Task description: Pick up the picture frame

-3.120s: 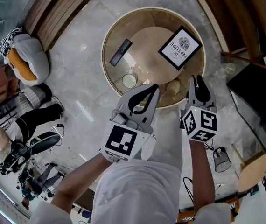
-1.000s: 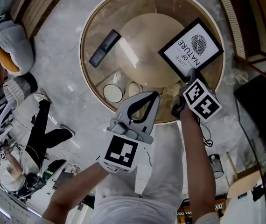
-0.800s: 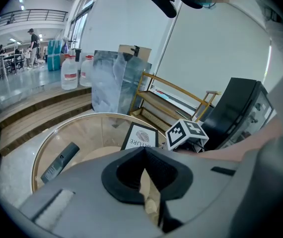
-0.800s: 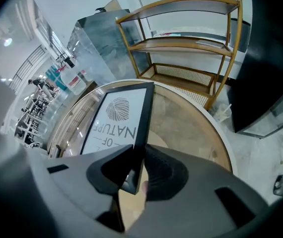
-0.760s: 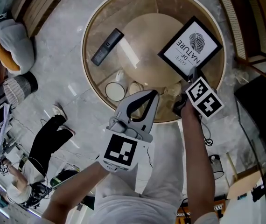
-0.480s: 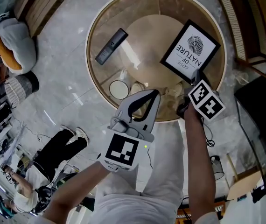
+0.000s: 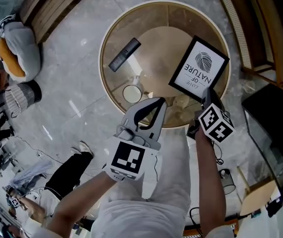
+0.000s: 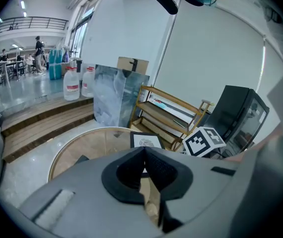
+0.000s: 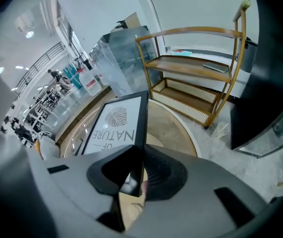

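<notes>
The picture frame (image 7: 198,68) is black with a white print of a fingerprint and lettering. It hangs tilted above the right part of the round glass table (image 7: 106,43). My right gripper (image 7: 207,94) is shut on the frame's lower edge; in the right gripper view the frame (image 9: 116,120) rises from between the pads of my right gripper (image 9: 138,151). My left gripper (image 7: 160,102) hovers over the table's near rim, shut with nothing in it. In the left gripper view the frame (image 8: 145,142) shows just beyond the touching tips of my left gripper (image 8: 144,150).
A dark remote (image 7: 124,54) and a white cup (image 7: 132,93) lie on the table. A wooden shelf (image 7: 250,29) and a black cabinet (image 7: 275,113) stand to the right. Wooden steps (image 7: 57,4) and a stuffed cushion (image 7: 15,48) are at upper left.
My right gripper closed on the frame's lower edge and lifted it off the table, tilting it. My left gripper also rose a little, still shut.
</notes>
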`<state>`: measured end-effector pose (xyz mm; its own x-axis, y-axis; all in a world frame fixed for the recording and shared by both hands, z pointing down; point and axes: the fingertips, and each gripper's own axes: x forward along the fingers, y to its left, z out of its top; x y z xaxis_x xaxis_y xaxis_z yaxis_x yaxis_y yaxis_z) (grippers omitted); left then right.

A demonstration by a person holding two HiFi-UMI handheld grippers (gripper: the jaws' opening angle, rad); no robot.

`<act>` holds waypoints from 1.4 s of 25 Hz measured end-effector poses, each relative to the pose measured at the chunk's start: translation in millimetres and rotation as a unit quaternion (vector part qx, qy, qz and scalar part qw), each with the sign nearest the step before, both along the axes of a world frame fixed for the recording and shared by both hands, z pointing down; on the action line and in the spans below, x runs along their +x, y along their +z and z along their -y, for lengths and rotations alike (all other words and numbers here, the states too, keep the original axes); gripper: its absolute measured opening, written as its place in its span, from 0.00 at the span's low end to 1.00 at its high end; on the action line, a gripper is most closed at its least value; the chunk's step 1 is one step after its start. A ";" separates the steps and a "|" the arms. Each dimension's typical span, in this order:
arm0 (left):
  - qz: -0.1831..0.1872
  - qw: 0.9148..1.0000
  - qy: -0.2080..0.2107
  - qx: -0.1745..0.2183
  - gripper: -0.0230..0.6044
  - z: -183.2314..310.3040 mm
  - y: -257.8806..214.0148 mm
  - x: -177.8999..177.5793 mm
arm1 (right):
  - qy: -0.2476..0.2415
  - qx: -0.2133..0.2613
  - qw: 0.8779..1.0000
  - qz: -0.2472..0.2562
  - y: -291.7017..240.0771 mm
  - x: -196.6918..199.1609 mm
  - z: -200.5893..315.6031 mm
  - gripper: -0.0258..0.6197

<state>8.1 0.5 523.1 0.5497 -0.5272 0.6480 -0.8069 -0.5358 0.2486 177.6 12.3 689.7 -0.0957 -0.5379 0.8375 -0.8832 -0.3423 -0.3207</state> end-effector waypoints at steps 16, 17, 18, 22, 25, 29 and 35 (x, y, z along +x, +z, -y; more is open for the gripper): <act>-0.035 0.998 -0.028 0.048 0.04 -11.3 -168.3 -56.6 | -0.072 0.176 0.981 -0.047 -271.2 -58.9 4.6 0.13; -0.039 0.997 -0.030 0.054 0.04 -10.2 -180.6 -60.2 | -0.073 0.188 0.978 -0.052 -288.5 -61.9 4.6 0.13; -0.043 0.997 -0.032 0.061 0.04 -8.5 -193.1 -63.6 | -0.074 0.201 0.975 -0.057 -305.6 -64.7 4.8 0.13; -0.062 0.994 -0.036 0.087 0.04 -4.2 -239.3 -74.8 | -0.071 0.248 0.963 -0.079 -367.2 -73.6 4.0 0.13; -0.076 0.992 -0.036 0.096 0.04 -8.3 -268.1 -81.1 | -0.064 0.269 0.957 -0.089 -405.1 -77.6 -4.0 0.13; -0.094 0.989 -0.030 0.110 0.04 -12.9 -296.6 -87.5 | -0.057 0.299 0.945 -0.116 -451.6 -79.6 -9.8 0.13; -0.114 0.985 -0.019 0.131 0.04 -31.9 -332.5 -97.8 | -0.030 0.337 0.931 -0.137 -505.6 -82.1 -33.0 0.13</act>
